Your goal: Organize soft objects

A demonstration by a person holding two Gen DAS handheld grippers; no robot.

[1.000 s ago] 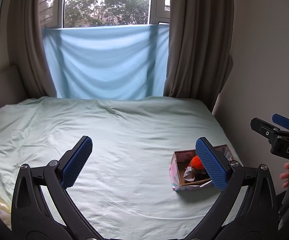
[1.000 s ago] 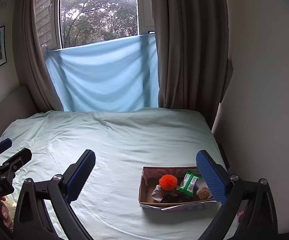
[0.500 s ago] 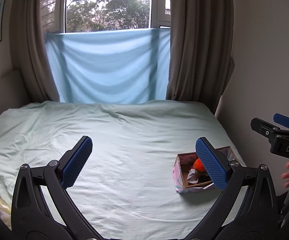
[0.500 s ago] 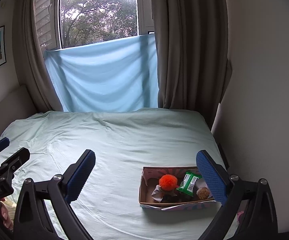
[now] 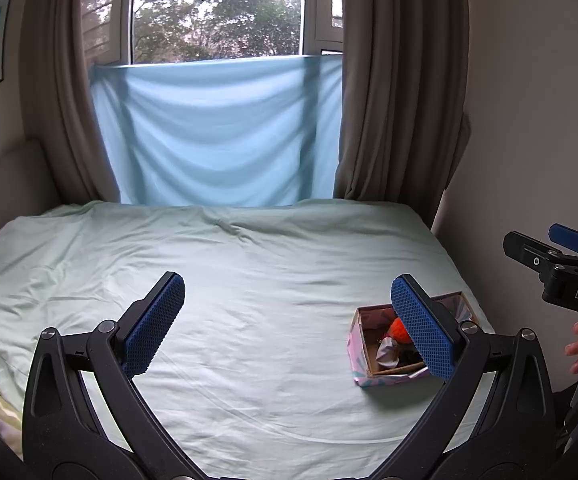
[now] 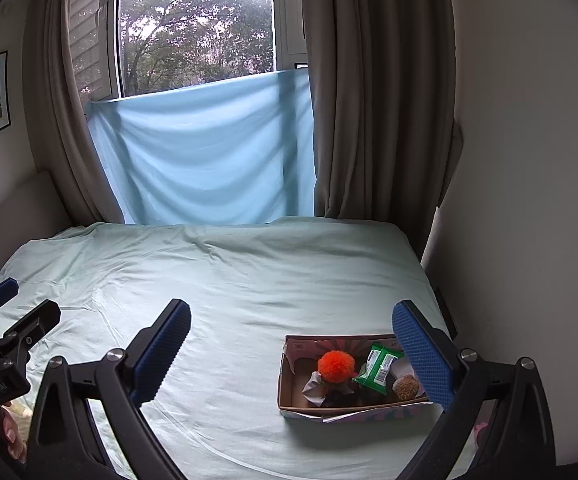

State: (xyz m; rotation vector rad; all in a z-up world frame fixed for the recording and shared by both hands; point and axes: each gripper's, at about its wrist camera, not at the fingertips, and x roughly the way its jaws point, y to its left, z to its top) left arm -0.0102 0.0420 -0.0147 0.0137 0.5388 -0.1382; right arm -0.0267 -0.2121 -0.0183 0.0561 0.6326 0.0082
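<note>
1. A shallow cardboard box with a pink patterned outside (image 6: 289,376) sits on the bed's pale green sheet (image 6: 249,280), near the right edge, close to the wall.
2. Inside the box lie an orange fluffy pom-pom (image 6: 336,366), a green plastic snack packet (image 6: 379,368) propped beside it, a small brown fuzzy ball (image 6: 406,387) at the right end, and a crumpled white and dark soft item (image 6: 316,388) under the pom-pom. What that last item is cannot be told.
3. The right gripper (image 6: 291,354) hangs above the bed with its blue-padded fingers spread wide and nothing between them; the box lies just inside its right finger in that view.
4. The left gripper (image 5: 289,320) is likewise released and empty, held over the middle of the sheet, with the box partly hidden behind its right finger.
5. In each wrist view the other gripper shows at the frame's edge with part of a hand on its handle.
6. Judging by how things lie, the gathering looks largely done: every soft item in view is already in the box, and the rest of the sheet shows nothing loose.
7. What may be left is tidying the contents or moving the box; the near corners of the bed are hidden behind the grippers, so stray items there cannot be ruled out.
</note>
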